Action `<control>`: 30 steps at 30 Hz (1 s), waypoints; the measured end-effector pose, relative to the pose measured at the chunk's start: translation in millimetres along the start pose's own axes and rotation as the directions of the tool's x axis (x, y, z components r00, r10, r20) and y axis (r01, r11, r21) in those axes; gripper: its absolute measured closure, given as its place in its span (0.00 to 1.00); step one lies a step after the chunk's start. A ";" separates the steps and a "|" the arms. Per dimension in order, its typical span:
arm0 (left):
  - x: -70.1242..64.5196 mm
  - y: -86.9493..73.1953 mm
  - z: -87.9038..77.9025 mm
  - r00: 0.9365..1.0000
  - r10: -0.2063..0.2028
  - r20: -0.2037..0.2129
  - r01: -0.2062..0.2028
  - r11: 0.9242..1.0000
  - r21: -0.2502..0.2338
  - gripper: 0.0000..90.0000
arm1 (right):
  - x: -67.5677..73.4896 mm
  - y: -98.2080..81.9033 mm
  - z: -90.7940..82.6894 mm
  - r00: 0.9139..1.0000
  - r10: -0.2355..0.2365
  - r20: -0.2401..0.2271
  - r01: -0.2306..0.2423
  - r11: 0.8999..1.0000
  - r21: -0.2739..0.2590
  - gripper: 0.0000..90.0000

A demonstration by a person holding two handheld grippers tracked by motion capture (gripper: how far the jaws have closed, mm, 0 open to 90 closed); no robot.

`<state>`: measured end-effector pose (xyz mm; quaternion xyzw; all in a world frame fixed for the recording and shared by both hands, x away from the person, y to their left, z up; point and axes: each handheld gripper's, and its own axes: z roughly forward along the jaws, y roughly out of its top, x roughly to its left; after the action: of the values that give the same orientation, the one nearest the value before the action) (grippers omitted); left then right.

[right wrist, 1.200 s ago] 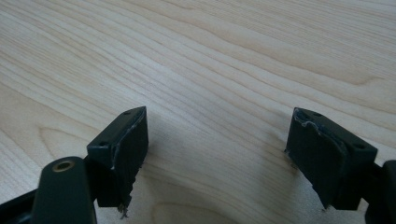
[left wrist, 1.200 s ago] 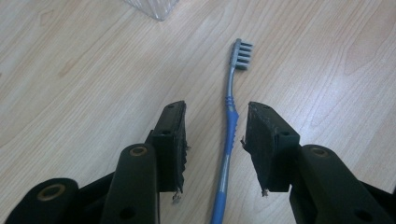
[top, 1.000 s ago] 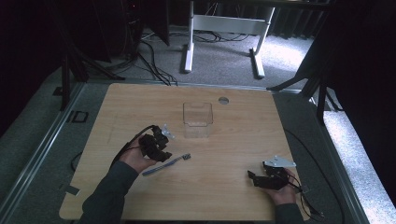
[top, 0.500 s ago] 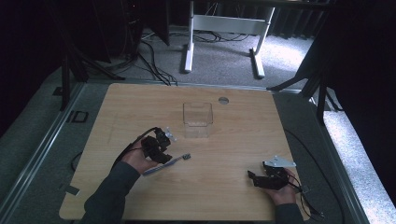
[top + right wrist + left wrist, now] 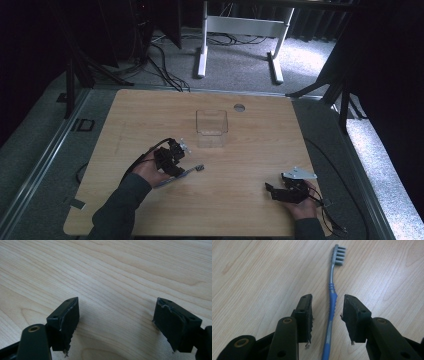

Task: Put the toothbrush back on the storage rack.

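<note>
A blue and grey toothbrush [image 5: 333, 297] lies flat on the wooden table [image 5: 260, 145], bristle head pointing away from my left gripper [image 5: 327, 298]. The jaws of that gripper straddle the blue handle, a gap showing on each side, and have just been closing a little around it. From above, the left gripper [image 5: 174, 161] hangs over the toothbrush [image 5: 196, 169] at the table's front left. My right gripper [image 5: 270, 190] rests at the front right, and its view has the right gripper [image 5: 116, 302] standing wide open over bare wood.
A clear, empty plastic box [image 5: 211, 127] stands near the middle of the table, just beyond the left gripper. A small round grommet [image 5: 239, 107] sits near the far edge. Cables and a white desk frame lie on the floor behind.
The left gripper has shifted slightly down over the toothbrush, which has stayed where it lay. The right gripper has kept still.
</note>
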<state>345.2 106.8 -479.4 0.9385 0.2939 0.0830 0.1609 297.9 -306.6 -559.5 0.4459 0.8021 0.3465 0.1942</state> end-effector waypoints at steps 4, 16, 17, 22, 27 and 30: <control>-0.3 0.5 1.4 1.000 0.003 -0.001 -0.003 1.000 0.008 0.66 | 0.0 0.0 0.0 1.000 0.000 0.000 0.000 1.000 0.000 0.23; -2.9 2.1 7.8 1.000 0.017 -0.002 -0.016 0.999 0.041 0.66 | -0.1 0.0 0.1 1.000 -0.001 0.000 0.001 1.000 0.000 0.23; -3.2 2.3 8.3 1.000 0.016 -0.003 -0.016 0.999 0.045 0.66 | -0.1 0.1 0.0 1.000 -0.001 -0.001 0.001 1.000 0.000 0.23; -4.0 3.0 11.2 1.000 0.020 -0.001 -0.020 0.998 0.057 0.66 | -0.2 0.1 0.1 1.000 -0.002 -0.001 0.002 1.000 0.000 0.23; -4.2 3.5 13.3 1.000 0.026 0.000 -0.026 0.997 0.075 0.66 | -0.2 0.1 0.1 1.000 -0.002 -0.001 0.002 1.000 0.000 0.23; -4.2 3.6 14.1 1.000 0.024 -0.002 -0.024 0.996 0.080 0.66 | -0.2 0.1 0.1 1.000 -0.002 -0.001 0.002 1.000 0.000 0.23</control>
<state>347.2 98.0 -491.6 0.9476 0.2860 0.0746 0.1215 298.1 -306.7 -559.5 0.4451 0.8026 0.3465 0.1941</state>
